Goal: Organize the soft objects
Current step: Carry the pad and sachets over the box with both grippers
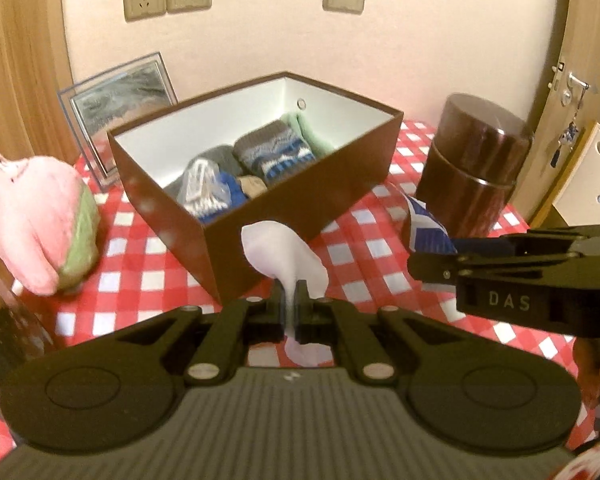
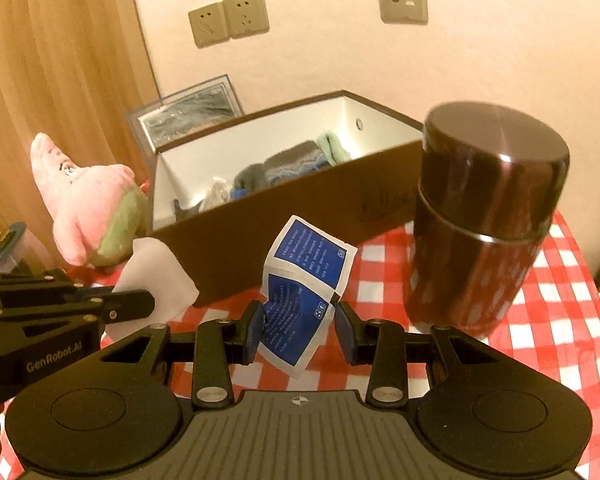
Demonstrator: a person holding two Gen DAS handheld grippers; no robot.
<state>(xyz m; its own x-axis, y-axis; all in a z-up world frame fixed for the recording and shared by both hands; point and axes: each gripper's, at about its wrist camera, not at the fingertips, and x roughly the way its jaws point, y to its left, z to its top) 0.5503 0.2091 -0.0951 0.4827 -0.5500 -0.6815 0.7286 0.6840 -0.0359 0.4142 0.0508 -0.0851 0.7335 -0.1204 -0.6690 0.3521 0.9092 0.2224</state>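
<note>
**Both grippers loaded before the box**

The left gripper (image 1: 290, 300) pinches a white sock (image 1: 280, 256); the right gripper (image 2: 298, 324) clamps a blue packet (image 2: 304, 292). Both hang before the brown box (image 1: 260, 216). The packet's print is unreadable.

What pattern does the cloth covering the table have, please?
The tablecloth is a red and white check, clearest in the right wrist view.

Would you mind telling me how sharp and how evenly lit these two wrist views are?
Left wrist view: warm, dim light, fisheye bending at the edges; the pink plush toy looks smeared. Right wrist view: same orange cast; a bright streak of glare on the dark canister lid, whose sides blur.
</note>
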